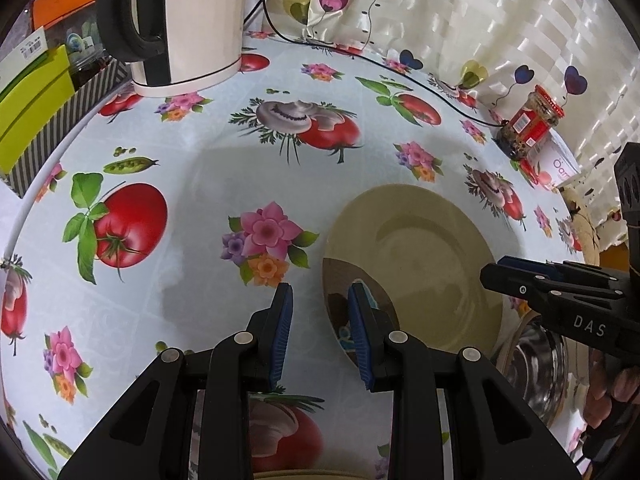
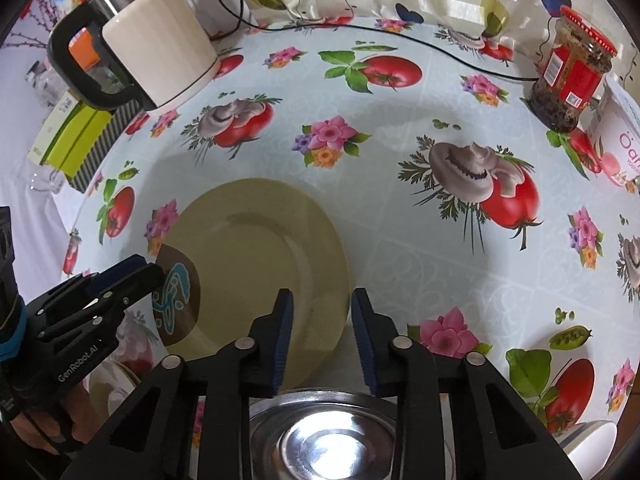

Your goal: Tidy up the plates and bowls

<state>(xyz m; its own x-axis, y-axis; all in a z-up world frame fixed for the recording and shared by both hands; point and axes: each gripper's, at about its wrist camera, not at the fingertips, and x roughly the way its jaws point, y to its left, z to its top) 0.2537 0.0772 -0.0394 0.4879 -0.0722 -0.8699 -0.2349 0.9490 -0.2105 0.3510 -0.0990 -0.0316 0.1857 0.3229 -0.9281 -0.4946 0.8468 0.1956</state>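
A cream plate (image 1: 420,264) with a brown patch and blue motif on its rim lies flat on the flowered tablecloth; it also shows in the right wrist view (image 2: 260,264). My left gripper (image 1: 320,332) is open and empty, its right finger over the plate's brown rim patch. My right gripper (image 2: 322,336) is open and empty above the plate's right edge, with a steel bowl (image 2: 324,436) just below it. The steel bowl shows in the left wrist view (image 1: 536,372) under the right gripper (image 1: 504,268). Another plate's edge (image 2: 108,388) lies under the left gripper (image 2: 140,268).
A white kettle (image 1: 180,24) with a black handle stands at the back left beside a striped box (image 1: 52,128) with green packs. A jar with a red lid (image 2: 572,76) and a pink-lettered tub (image 2: 624,144) stand at the right. A black cord (image 2: 440,50) runs along the curtain.
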